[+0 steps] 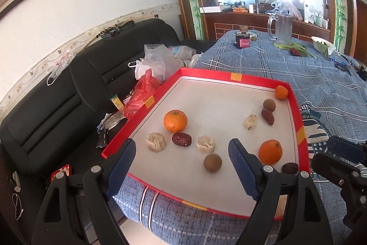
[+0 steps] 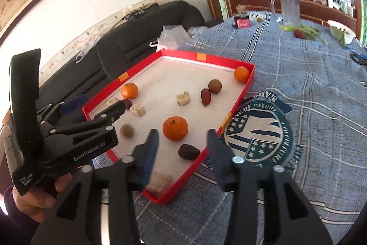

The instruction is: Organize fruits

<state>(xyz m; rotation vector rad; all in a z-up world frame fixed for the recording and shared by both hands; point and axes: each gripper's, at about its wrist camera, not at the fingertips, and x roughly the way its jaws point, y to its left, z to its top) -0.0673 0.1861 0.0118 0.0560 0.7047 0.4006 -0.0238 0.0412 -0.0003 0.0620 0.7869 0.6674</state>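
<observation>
Fruits and snack pieces sit loose in a red-rimmed tray (image 1: 231, 77) on a blue plaid tablecloth (image 1: 298, 66), sofa (image 1: 68, 88) off to one side.

Left wrist view: 3 oranges: one mid-left (image 1: 175, 121), one near right (image 1: 270, 151), one in the far right corner (image 1: 281, 92). 2 round brown fruits: near centre (image 1: 212, 163) and far right (image 1: 269, 105). 3 dark dates: centre-left (image 1: 181, 139), far right (image 1: 268, 116) just beside the brown fruit, and one at the near right rim (image 1: 290, 168). 3 pale cakes: (image 1: 155, 142), (image 1: 206, 144), (image 1: 250, 121). Left gripper (image 1: 181, 150) has jaws spread wide, nothing between the pads; it hangs over the tray's near edge. Right gripper shows partly at the right edge.

Right wrist view: same 3 oranges; the nearest (image 2: 175, 128) lies just ahead of the right gripper (image 2: 183, 141). Its jaws are parted, nothing clamped; the left finger (image 2: 150, 153) is motion-blurred. One date (image 2: 189, 152) sits between the finger lines, untouched. A fourth pale cake (image 2: 158, 179) lies at the tray's near corner, half hidden behind the blurred finger. Left gripper (image 2: 96, 111) is in a hand (image 2: 34, 196) at left, reaching over the tray. Glass jug (image 2: 289, 7) and bowl (image 2: 341, 32) stand at the far end.
</observation>
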